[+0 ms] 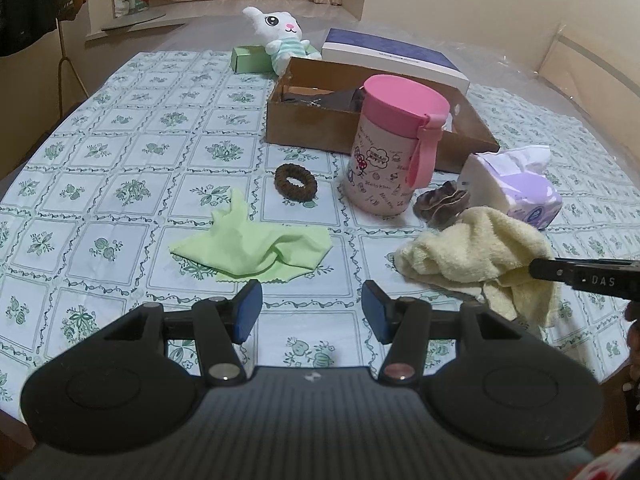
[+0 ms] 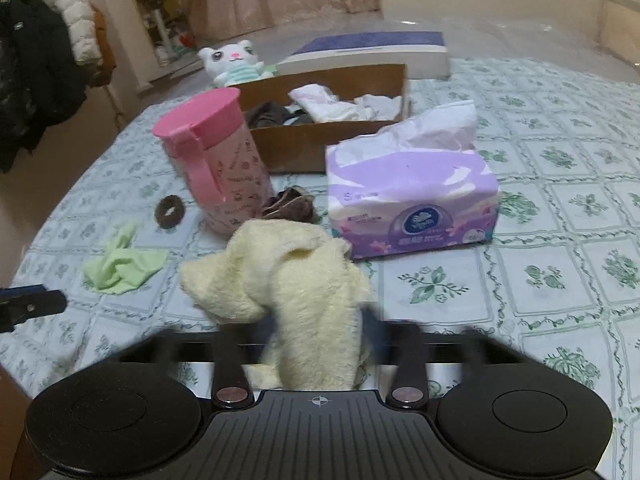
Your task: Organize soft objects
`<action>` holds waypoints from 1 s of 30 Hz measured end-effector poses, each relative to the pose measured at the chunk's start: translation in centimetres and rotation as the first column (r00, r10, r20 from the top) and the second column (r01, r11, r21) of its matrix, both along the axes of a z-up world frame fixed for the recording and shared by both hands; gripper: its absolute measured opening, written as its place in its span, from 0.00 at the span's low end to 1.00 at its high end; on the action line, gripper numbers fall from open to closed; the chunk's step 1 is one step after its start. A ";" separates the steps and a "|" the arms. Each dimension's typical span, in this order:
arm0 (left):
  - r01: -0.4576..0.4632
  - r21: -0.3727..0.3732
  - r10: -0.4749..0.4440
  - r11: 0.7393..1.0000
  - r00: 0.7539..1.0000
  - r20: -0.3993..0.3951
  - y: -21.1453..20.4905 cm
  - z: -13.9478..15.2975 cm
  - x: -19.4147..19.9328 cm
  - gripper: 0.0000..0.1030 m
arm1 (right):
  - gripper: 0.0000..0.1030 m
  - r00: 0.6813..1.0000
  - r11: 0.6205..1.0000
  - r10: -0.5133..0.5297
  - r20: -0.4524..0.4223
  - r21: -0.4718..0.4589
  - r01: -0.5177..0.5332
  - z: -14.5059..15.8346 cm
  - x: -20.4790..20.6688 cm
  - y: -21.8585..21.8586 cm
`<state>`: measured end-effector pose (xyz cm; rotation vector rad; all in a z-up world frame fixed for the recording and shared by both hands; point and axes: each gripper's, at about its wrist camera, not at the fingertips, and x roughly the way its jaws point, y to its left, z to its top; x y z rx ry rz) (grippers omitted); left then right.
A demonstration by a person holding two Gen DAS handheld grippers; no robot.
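Observation:
A pale yellow towel (image 2: 288,272) lies bunched on the patterned tablecloth, and my right gripper (image 2: 320,320) is shut on its near fold; the fingers are blurred. In the left wrist view that gripper's tip (image 1: 536,270) reaches in from the right onto the towel (image 1: 476,252). My left gripper (image 1: 312,312) hangs open over bare cloth, just short of a crumpled light green cloth (image 1: 256,246). A brown scrunchie (image 1: 295,182) lies beyond it. A second brown scrunchie (image 1: 440,202) sits behind the towel. The cardboard box (image 1: 304,128) holds dark and white fabric.
A pink-lidded cup (image 1: 392,148) stands in front of the box, with a purple tissue pack (image 1: 516,188) to its right. A plush bunny (image 1: 284,36), a small green box (image 1: 248,59) and a flat white and blue box (image 1: 392,60) are at the far edge.

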<state>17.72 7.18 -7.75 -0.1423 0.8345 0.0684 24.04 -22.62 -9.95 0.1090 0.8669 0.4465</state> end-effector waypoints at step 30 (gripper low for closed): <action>-0.035 -0.012 0.035 0.999 0.999 -0.018 1.5 -1.4 0.3 0.50 | 0.60 0.983 0.982 0.177 0.046 0.060 -0.180 -0.2 -0.1 4.0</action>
